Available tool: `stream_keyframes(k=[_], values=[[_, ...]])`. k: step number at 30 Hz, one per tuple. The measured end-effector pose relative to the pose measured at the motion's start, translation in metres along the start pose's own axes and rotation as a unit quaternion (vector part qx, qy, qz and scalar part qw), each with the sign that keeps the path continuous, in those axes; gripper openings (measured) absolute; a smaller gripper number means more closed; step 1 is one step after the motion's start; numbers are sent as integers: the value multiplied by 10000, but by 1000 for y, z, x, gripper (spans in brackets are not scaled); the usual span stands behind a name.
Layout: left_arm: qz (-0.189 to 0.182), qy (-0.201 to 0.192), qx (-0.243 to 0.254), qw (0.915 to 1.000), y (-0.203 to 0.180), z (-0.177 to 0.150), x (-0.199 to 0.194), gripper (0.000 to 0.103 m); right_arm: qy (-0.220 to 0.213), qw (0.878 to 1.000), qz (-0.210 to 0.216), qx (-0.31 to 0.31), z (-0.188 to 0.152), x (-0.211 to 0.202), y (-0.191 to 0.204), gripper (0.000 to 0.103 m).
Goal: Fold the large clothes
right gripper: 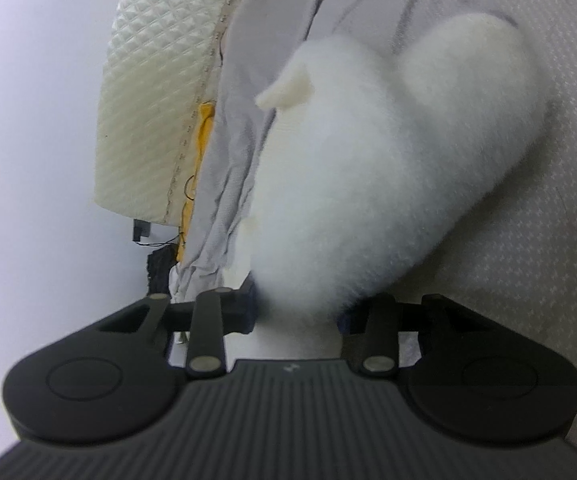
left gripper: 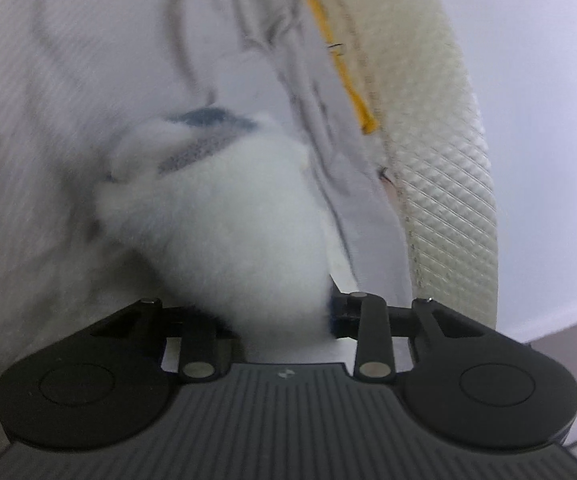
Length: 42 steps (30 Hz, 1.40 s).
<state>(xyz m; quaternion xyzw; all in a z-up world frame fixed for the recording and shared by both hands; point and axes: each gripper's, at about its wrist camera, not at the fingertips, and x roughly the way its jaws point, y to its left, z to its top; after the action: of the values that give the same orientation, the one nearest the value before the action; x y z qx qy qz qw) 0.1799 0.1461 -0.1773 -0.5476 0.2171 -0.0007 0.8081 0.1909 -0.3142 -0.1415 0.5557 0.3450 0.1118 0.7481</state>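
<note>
Pale grey bedsheet (left gripper: 68, 80) with a fine woven pattern covers the surface under both grippers, creased into long folds toward the edge. Beside it runs a cream quilted mattress side (left gripper: 440, 184) with a diamond-stitched texture, a stitched seam, and a strip of yellow fabric (left gripper: 344, 68) tucked along it; behind that stands a plain whitish wall (left gripper: 548, 80).

On the sheet lies the white fluffy garment (left gripper: 224, 216), thick and plush like long-pile fleece, its outline soft and blurred. In the left wrist view a patch of blue-and-grey knit shows at its far end. From the right wrist view the same garment (right gripper: 388, 168) bulges in two rounded lobes, with a small cream flap sticking out of its left side.

Each end of it runs down between a pair of tongs. Those of the left gripper (left gripper: 284, 316) stand narrow, pinched on a bunched end of the fleece. The right gripper (right gripper: 300, 312) is likewise drawn in, its dark pads pressed against the fluffy pile on both sides.
</note>
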Motion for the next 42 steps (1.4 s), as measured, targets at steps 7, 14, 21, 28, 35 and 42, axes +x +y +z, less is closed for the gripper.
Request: stream_keyframes(k=[7, 14, 21, 28, 35, 42], values=[[-96, 7, 397, 9992, -30, -1, -35, 35, 91, 9994, 57, -317, 3, -24, 22, 38], [85, 224, 613, 9978, -48, -15, -101, 35, 246, 9980, 21, -590, -13, -76, 44, 39], [230, 568, 576, 9965, -38, -35, -151, 36, 500, 9966, -206, -627, -37, -123, 42, 43], [162, 637, 376, 9971, -32, -34, -142, 56, 698, 9940, -295, -783, -39, -127, 34, 56], [59, 477, 603, 9970, -63, -17, -119, 58, 560, 9954, -17, -779, -26, -107, 59, 71], [533, 483, 528, 9960, -79, 13, -67, 59, 361, 9957, 54, -854, -9, -64, 73, 71]])
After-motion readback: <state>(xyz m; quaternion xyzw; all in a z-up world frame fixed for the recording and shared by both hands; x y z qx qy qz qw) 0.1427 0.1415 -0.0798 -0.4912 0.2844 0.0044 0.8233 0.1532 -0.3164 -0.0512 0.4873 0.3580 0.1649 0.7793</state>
